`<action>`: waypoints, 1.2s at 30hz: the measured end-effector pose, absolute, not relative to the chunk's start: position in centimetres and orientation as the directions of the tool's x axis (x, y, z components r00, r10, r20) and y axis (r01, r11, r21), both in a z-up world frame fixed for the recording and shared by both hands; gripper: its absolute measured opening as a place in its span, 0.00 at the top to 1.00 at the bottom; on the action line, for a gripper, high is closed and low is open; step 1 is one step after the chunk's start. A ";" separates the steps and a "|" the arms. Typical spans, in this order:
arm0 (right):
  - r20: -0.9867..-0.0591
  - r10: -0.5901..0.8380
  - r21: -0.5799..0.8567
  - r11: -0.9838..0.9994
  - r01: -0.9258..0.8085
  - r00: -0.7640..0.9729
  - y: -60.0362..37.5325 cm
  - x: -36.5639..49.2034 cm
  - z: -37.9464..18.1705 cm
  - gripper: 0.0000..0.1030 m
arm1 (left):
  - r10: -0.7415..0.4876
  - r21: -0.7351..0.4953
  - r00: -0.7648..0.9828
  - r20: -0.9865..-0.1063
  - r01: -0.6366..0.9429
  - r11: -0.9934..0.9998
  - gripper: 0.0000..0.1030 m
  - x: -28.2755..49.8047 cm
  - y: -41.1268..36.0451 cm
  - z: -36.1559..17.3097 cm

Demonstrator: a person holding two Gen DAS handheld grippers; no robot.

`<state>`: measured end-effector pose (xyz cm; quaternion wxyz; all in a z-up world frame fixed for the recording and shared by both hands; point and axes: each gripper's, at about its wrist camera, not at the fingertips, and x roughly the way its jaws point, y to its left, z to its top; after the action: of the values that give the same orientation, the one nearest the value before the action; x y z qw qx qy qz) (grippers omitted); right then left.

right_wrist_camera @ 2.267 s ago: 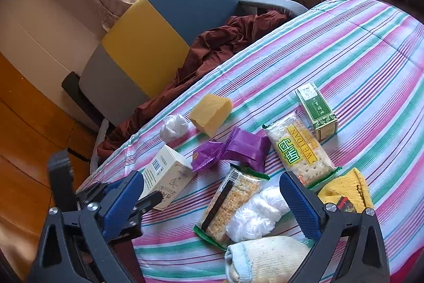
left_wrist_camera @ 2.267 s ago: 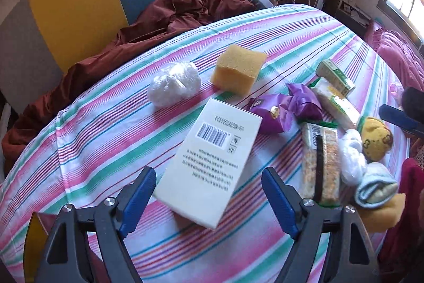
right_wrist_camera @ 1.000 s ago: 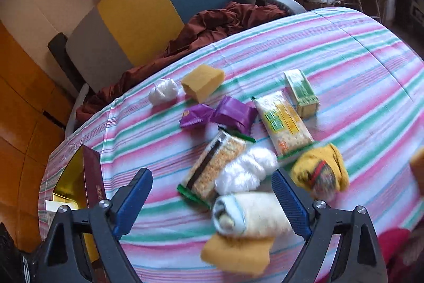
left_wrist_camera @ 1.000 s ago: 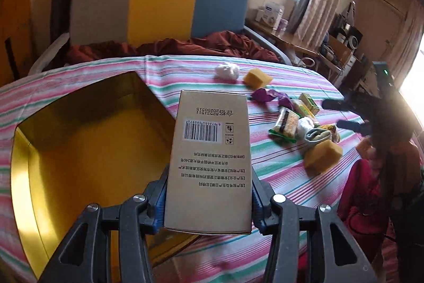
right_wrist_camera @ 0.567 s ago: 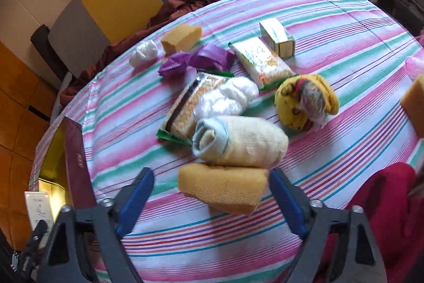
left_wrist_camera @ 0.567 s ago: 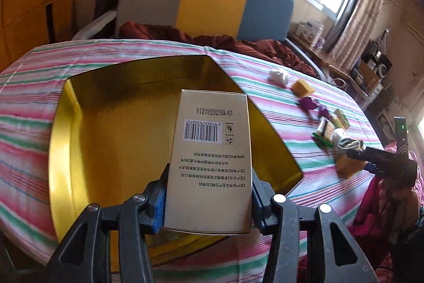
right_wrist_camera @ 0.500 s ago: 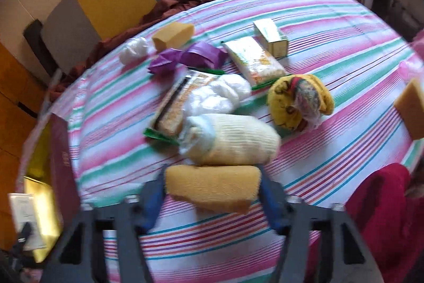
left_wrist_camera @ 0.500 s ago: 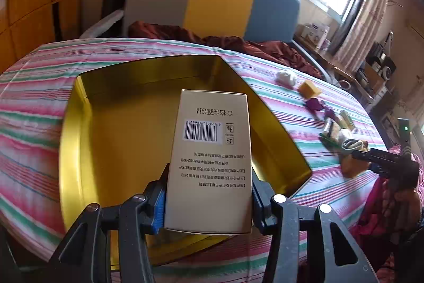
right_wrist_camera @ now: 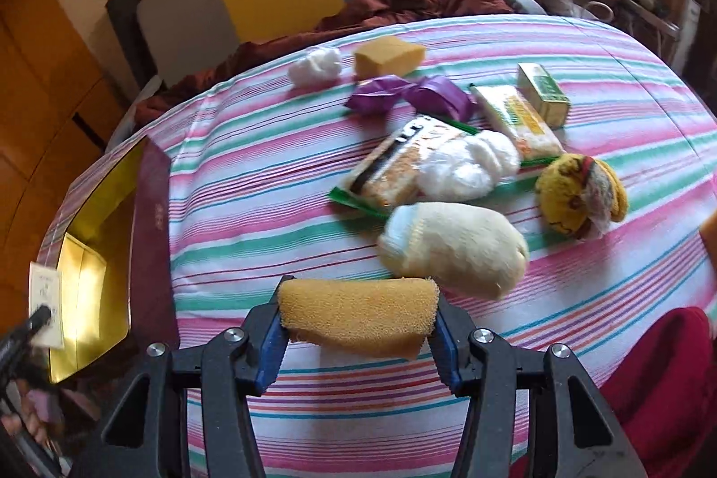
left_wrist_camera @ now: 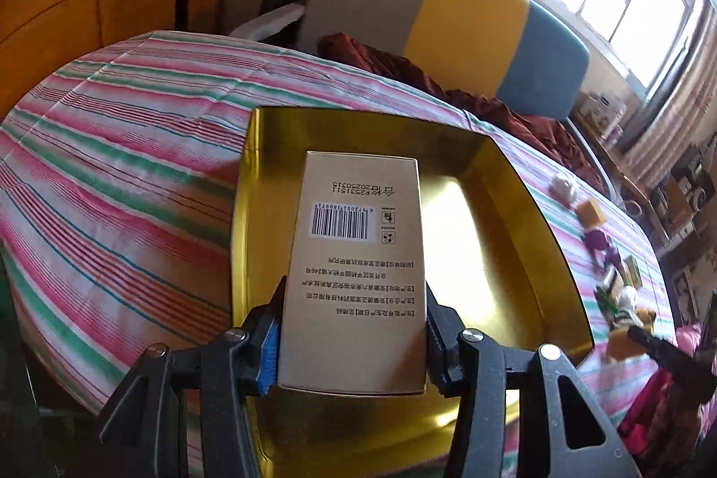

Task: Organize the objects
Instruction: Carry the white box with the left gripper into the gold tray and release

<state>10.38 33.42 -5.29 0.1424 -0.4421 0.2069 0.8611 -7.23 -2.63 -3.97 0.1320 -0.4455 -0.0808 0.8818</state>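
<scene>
My left gripper (left_wrist_camera: pixel 354 337) is shut on a cream carton box with a barcode (left_wrist_camera: pixel 354 267) and holds it over the gold-lined open box (left_wrist_camera: pixel 497 245) on the striped table. My right gripper (right_wrist_camera: pixel 358 332) is shut on a flat orange sponge (right_wrist_camera: pixel 358 310) just above the cloth, in front of a rolled cream towel (right_wrist_camera: pixel 452 247). The gold box (right_wrist_camera: pixel 89 267) also shows at the left of the right wrist view, with the carton (right_wrist_camera: pixel 45 299) over it.
On the striped tablecloth (right_wrist_camera: pixel 269 182) lie cracker packs (right_wrist_camera: pixel 390 164), a white plastic wad (right_wrist_camera: pixel 470 162), purple wrappers (right_wrist_camera: pixel 408 95), a yellow knit item (right_wrist_camera: pixel 578 193), a green box (right_wrist_camera: pixel 542 92), another sponge block (right_wrist_camera: pixel 387 54) and a white ball (right_wrist_camera: pixel 313 66). A multicoloured chair (left_wrist_camera: pixel 448 12) stands behind.
My left gripper has carried the carton farther left, over the gold box's left half. My right gripper has closed on the orange sponge and lifted it slightly.
</scene>
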 end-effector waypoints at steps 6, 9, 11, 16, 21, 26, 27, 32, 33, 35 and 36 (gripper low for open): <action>-0.827 0.039 0.223 -0.893 -0.390 -0.561 32.5 9.8 -6.0 0.47 | 0.244 -0.212 -0.577 -0.779 -0.124 -0.969 0.51 -11.0 -2.4 -4.0; -0.828 0.045 0.212 -0.898 -0.386 -0.560 32.4 9.6 -6.0 0.47 | 0.203 -0.181 -0.574 -0.793 -0.096 -0.979 0.51 -12.9 -2.1 -4.4; -0.828 0.043 0.214 -0.898 -0.385 -0.559 32.5 9.5 -6.1 0.47 | 0.181 -0.166 -0.572 -0.800 -0.078 -0.983 0.51 -14.0 -2.0 -4.7; -0.829 0.042 0.210 -0.900 -0.381 -0.558 32.5 9.4 -6.1 0.47 | 0.135 -0.117 -0.575 -0.807 -0.069 -0.991 0.51 -16.2 -1.4 -5.1; -0.831 0.048 0.197 -0.906 -0.374 -0.555 32.5 9.1 -6.2 0.47 | 0.087 -0.079 -0.566 -0.820 -0.038 -0.996 0.50 -18.1 -1.3 -5.9; -0.830 0.049 0.194 -0.908 -0.371 -0.555 32.5 9.0 -6.3 0.47 | 0.044 -0.036 -0.564 -0.825 -0.026 -0.999 0.42 -19.3 -0.9 -6.6; -0.830 0.050 0.193 -0.909 -0.371 -0.555 32.5 9.0 -6.3 0.47 | 0.036 -0.022 -0.569 -0.821 -0.032 -0.999 0.36 -19.5 -0.7 -6.6; -0.829 0.050 0.195 -0.908 -0.371 -0.557 32.5 9.0 -6.4 0.47 | 0.054 -0.039 -0.575 -0.816 -0.039 -0.998 0.33 -19.1 -0.6 -6.1; -0.829 0.049 0.195 -0.908 -0.371 -0.557 32.5 9.0 -6.4 0.47 | 0.056 -0.041 -0.583 -0.811 -0.039 -0.998 0.33 -18.8 -0.7 -5.8; -0.829 0.050 0.194 -0.909 -0.370 -0.557 32.5 9.0 -6.4 0.47 | 0.055 -0.039 -0.594 -0.803 -0.041 -0.998 0.33 -18.1 -0.8 -5.5; -0.829 0.050 0.194 -0.909 -0.370 -0.557 32.6 9.0 -6.4 0.47 | 0.059 -0.042 -0.600 -0.797 -0.041 -0.998 0.33 -17.7 -1.0 -5.3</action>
<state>8.99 32.58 -6.40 0.1214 -0.4545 0.1761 0.8647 -17.73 -0.99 -5.31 0.0280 -0.4461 -0.0098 0.8945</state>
